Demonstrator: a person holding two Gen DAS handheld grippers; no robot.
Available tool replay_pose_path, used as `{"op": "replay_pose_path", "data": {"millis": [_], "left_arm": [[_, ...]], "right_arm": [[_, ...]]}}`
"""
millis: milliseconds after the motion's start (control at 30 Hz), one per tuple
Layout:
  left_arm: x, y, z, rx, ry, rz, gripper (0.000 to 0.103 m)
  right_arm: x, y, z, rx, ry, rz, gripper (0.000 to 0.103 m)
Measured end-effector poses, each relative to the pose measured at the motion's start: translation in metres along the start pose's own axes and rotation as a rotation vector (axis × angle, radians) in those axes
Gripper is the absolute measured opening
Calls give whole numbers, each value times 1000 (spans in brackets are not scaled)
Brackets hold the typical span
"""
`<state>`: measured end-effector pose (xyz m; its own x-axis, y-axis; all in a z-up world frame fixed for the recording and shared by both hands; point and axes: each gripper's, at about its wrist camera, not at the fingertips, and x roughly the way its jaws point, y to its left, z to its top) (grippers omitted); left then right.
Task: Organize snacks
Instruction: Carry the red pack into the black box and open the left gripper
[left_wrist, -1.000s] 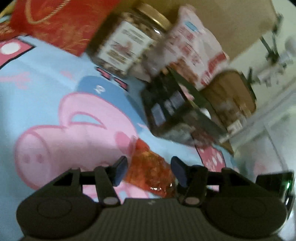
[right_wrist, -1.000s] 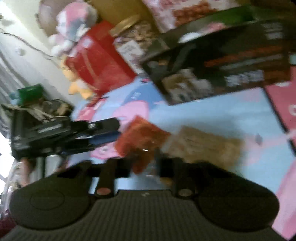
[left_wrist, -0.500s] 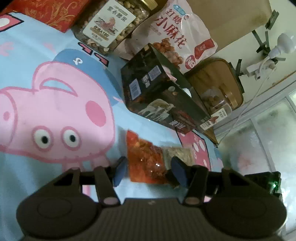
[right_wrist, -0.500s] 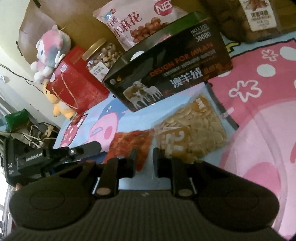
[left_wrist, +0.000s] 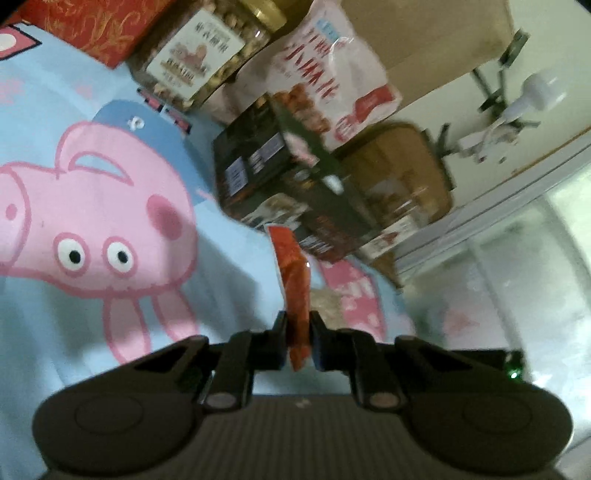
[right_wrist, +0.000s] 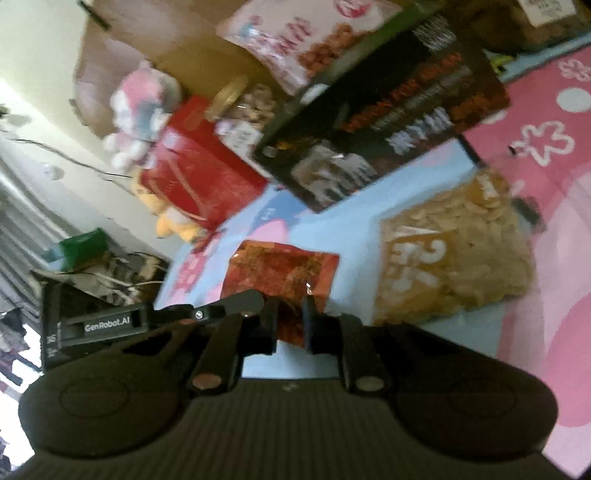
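A red snack packet (left_wrist: 293, 280) hangs edge-on in the left wrist view, lifted off the cartoon-pig blanket (left_wrist: 55, 314). My left gripper (left_wrist: 298, 332) is closing tight on its near edge, with both pads pressing on it. The right wrist view shows the packet (right_wrist: 284, 273) face-on, with the left gripper (right_wrist: 258, 301) reaching in from the left. My right gripper (right_wrist: 290, 321) is closing to a narrow gap. The packet's lower edge shows in that gap, and I cannot tell whether the pads touch it. A clear packet of pale seeds (right_wrist: 454, 258) lies on the blanket to the right.
A black box (right_wrist: 388, 122) lies just beyond the packets. Behind it stand a nut jar (left_wrist: 199, 59), a pink-and-white snack bag (left_wrist: 325, 74), a red gift box (right_wrist: 195, 173) and a brown-lidded container (left_wrist: 399, 177). Plush toys (right_wrist: 140, 107) sit at the far left.
The left jaws have gone from wide open around the flat red packet to shut on it. The packet now stands on edge, lifted off the blanket. The right gripper has shifted slightly.
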<state>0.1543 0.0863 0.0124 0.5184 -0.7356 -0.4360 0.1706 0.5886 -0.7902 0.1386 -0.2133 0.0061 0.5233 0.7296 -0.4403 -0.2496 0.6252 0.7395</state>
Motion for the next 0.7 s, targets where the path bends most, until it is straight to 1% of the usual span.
{"op": "replay_pose_path", "data": {"millis": [33,100,133,167,200,267,333,400,433,500,600,633,667,700], "left_arm": [[-5,-2,1,-5,-10,-25,12],[-15,-8,2,-18,-27,-79,11],[-19,-12,3,-13,-34,-92,11],[-21,-17,3,-5,-39,-104,11],[-22,-23,3,4,-40,-122,11],[-19,-33,3,11,-24,-161,12],[-15,-43,5,38,-25,-153,12],[-6,-51,9,57,-11,-143,12],[0,-55,12,65,-4,-138,12],[13,-67,21,105,13,-123,12],[42,-90,41,199,19,-59,19],[52,-97,48,234,17,-33,24],[66,-104,57,274,10,8,32],[77,-108,64,302,2,47,34]], "right_arm": [[-3,5,-1,-16,-10,17,20],[-13,13,-2,-54,-48,31,33],[-19,16,-3,-66,-74,29,47],[-24,15,-4,-60,-97,33,56],[-27,12,-5,-34,-110,56,58],[-30,1,-4,62,-99,157,58],[-33,-7,-2,142,-103,244,56],[-38,-10,0,157,-113,284,40],[-42,-11,1,165,-117,293,34],[-50,-11,6,153,-149,261,31],[-62,-10,21,116,-215,205,30],[-64,-6,29,84,-246,160,30],[-65,-1,38,44,-271,111,30],[-64,3,47,0,-293,57,30]]}}
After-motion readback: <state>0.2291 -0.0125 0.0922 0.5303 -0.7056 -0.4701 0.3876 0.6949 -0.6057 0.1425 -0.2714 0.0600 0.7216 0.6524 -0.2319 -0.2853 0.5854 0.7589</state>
